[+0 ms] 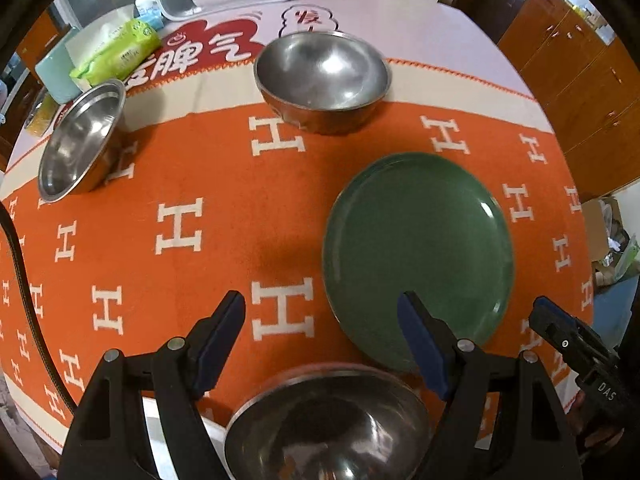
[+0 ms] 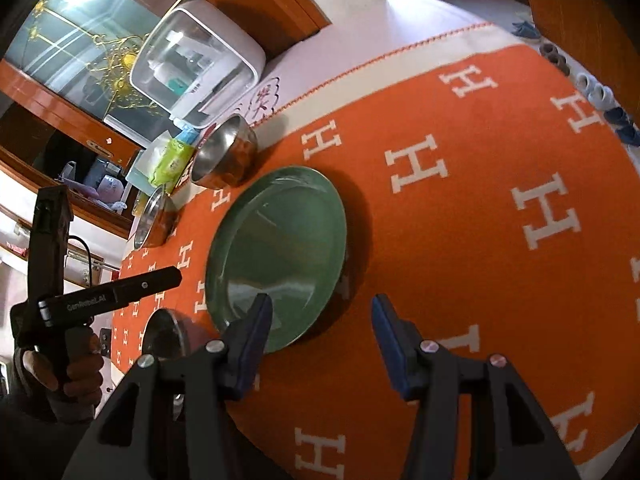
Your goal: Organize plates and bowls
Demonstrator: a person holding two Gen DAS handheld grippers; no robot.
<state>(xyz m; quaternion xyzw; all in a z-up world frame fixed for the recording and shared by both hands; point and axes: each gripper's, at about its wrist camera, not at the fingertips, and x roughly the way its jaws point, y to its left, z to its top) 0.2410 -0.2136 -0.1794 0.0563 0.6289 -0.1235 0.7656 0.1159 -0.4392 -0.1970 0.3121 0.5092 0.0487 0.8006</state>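
Both tools hang spread and empty over the orange-clothed counter [image 1: 208,248]. The left hand-held gripper [image 1: 322,316] hovers above the near steel bowl [image 1: 328,428] at the counter's edge, while the right hand-held gripper [image 2: 320,320], jaws apart, hovers at the near rim of the green plate [image 2: 280,248], likely lining up a pickup. Two more steel bowls, the middle bowl [image 1: 322,80] and the far-left bowl [image 1: 80,140], stand apart on the cloth, apparently awaiting stacking.
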